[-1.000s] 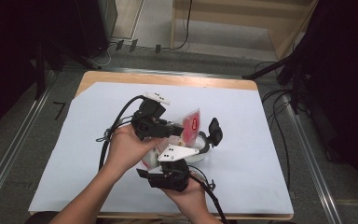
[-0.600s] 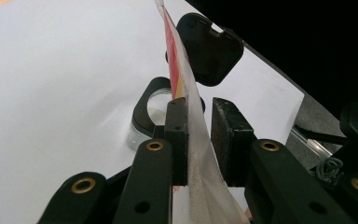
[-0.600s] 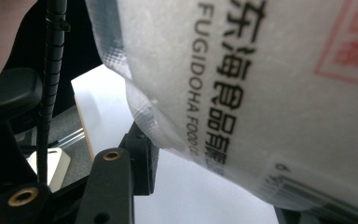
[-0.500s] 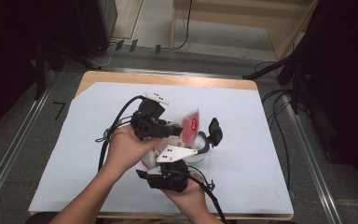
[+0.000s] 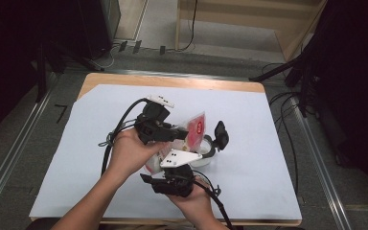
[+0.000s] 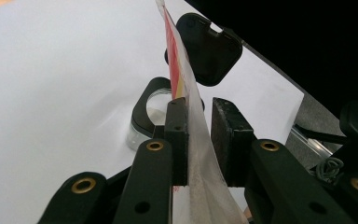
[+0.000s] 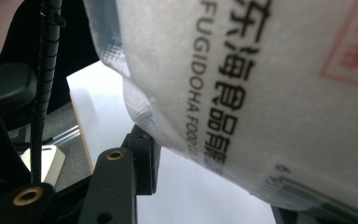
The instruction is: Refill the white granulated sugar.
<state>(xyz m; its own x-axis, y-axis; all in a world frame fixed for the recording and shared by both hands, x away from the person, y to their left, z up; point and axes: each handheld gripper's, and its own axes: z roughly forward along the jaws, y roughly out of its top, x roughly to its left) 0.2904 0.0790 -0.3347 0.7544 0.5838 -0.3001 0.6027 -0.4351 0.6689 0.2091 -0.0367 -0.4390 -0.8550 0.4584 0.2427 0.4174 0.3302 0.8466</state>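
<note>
**Bag held over the jar, nothing shifted**

Nothing has moved since the earlier frames; both hands hold steady. I see the left gripper [image 6: 197, 135] pinching the soft plastic bag [image 5: 195, 128] at its upper edge, the right gripper [image 5: 175, 179] gripping its lower body, above the glass jar [image 6: 154, 112]. Limp, slippery film, I judge: hold the sealed edges. White sheet [image 5: 278, 158], dark room.

The bag's [image 7: 270, 93] far edge and top run off the right gripper view, its print cut mid-word. One finger [image 7: 126, 186] of the right claw shows there; the bag hides the other. From above, hands cover the bag's lower half, and the jar's [image 5: 206, 155] contents stay unreadable.
</note>
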